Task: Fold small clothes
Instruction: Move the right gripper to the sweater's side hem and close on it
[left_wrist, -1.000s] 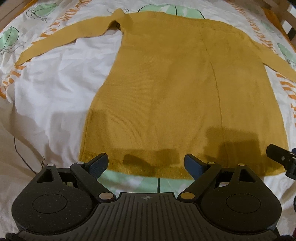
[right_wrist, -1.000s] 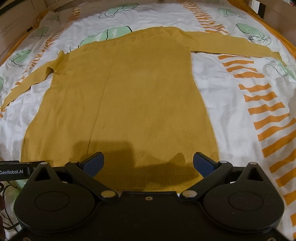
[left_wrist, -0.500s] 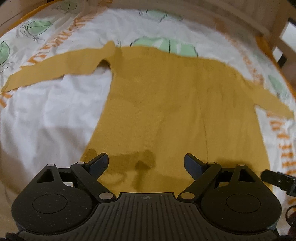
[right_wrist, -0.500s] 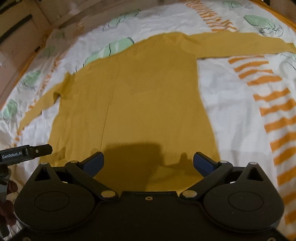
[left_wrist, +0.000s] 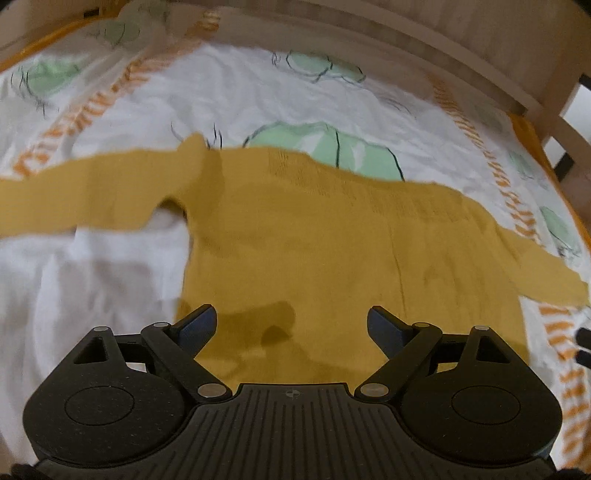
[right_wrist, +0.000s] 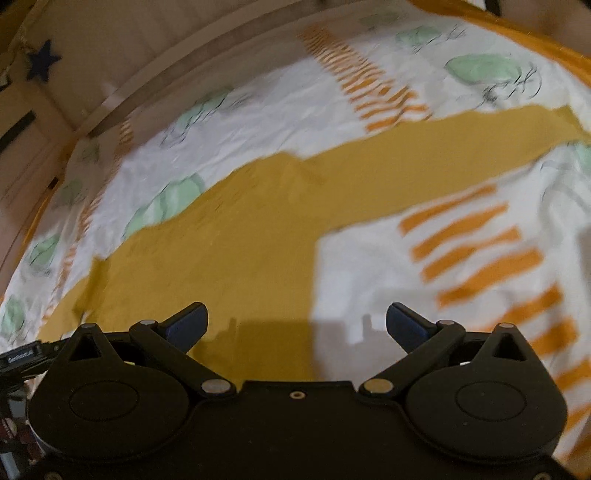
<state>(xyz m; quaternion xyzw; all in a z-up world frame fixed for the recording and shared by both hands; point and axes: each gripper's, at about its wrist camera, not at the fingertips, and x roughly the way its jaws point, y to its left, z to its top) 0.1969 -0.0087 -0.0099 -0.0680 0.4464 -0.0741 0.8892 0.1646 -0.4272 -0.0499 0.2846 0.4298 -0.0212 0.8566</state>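
A mustard-yellow knit sweater (left_wrist: 332, 240) lies flat on the bed, sleeves spread out to both sides. It also shows in the right wrist view (right_wrist: 229, 236). Its left sleeve (left_wrist: 81, 199) stretches left and its right sleeve (right_wrist: 443, 151) stretches right. My left gripper (left_wrist: 291, 325) is open and empty above the sweater's body. My right gripper (right_wrist: 295, 325) is open and empty above the sweater's right side edge, below the armpit. The sweater's hem is hidden behind the grippers.
The bed sheet (left_wrist: 110, 277) is white with orange stripes and green leaf prints. A wooden bed rail (left_wrist: 443, 48) runs along the far side, also in the right wrist view (right_wrist: 166, 81). The tip of the other gripper (right_wrist: 22, 358) shows at the left edge.
Both grippers have moved forward over the sweater from its hem toward the shoulders, the right one also swinging right toward the sleeve. Both stay open.
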